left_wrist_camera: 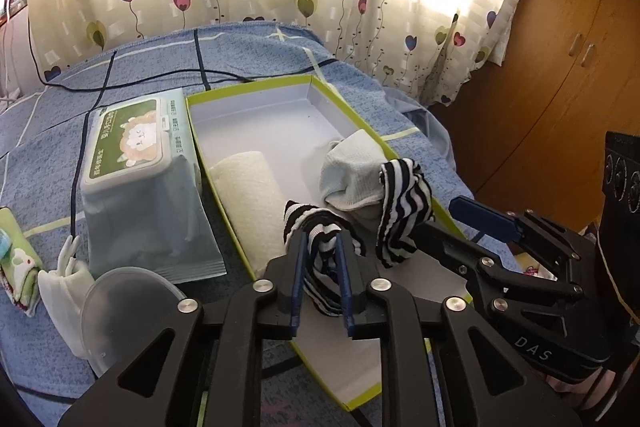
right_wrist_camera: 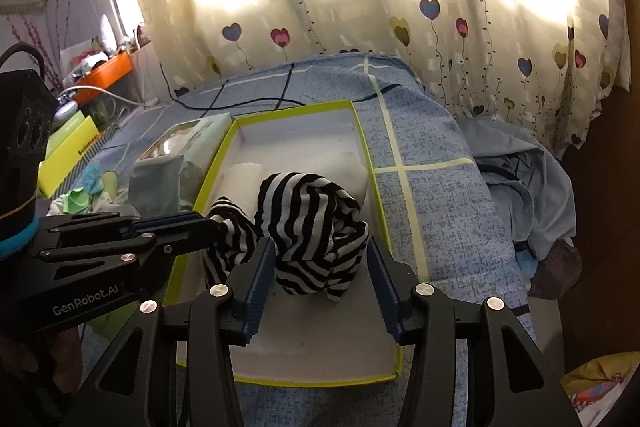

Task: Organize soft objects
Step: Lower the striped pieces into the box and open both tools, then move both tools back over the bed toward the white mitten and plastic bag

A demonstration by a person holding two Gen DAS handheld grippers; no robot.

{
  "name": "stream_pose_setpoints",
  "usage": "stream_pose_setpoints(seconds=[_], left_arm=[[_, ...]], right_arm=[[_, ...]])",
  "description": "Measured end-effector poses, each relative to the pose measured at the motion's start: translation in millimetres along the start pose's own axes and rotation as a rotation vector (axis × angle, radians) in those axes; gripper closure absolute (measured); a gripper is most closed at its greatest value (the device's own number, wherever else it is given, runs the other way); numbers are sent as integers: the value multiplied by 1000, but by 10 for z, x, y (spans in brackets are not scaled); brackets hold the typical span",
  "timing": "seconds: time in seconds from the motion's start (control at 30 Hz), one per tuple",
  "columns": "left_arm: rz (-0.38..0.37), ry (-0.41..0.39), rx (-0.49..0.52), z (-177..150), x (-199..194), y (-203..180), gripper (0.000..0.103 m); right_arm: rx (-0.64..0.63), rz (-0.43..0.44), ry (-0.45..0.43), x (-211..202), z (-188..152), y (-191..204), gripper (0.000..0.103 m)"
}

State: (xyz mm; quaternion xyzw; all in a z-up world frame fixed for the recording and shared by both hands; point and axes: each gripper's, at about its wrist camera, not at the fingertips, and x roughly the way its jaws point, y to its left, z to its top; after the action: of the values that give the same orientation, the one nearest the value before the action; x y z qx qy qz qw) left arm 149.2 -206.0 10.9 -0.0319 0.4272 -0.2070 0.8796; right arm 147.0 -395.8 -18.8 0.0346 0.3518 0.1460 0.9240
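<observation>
A black-and-white striped cloth lies bunched in the near half of a shallow white box with a lime-green rim. My left gripper is open a little, one end of the cloth lying loosely between its blue pads. My right gripper stands open wider around the bigger bundle, with a gap at its right pad. Behind the cloth, inside the box, lie a rolled white towel and a folded pale cloth.
The box rests on a blue checked bedspread. A pack of wet wipes stands left of it; a translucent lid, small cloths and a black cable lie nearby. A light blue garment is heaped on the right.
</observation>
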Motion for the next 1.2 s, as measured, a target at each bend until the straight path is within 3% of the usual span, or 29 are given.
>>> stream_pose_setpoints(seconds=[0.13, 0.7, 1.2], left_arm=[[-11, -25, 0, 9, -86, -13, 69], [13, -141, 9, -58, -616, 34, 69], [58, -207, -23, -177, -1075, 386, 69]], right_arm=[[5, -5, -15, -91, -19, 10, 54], [-39, 4, -73, -423, 53, 328, 50], [-100, 30, -84, -547, 206, 843, 49]])
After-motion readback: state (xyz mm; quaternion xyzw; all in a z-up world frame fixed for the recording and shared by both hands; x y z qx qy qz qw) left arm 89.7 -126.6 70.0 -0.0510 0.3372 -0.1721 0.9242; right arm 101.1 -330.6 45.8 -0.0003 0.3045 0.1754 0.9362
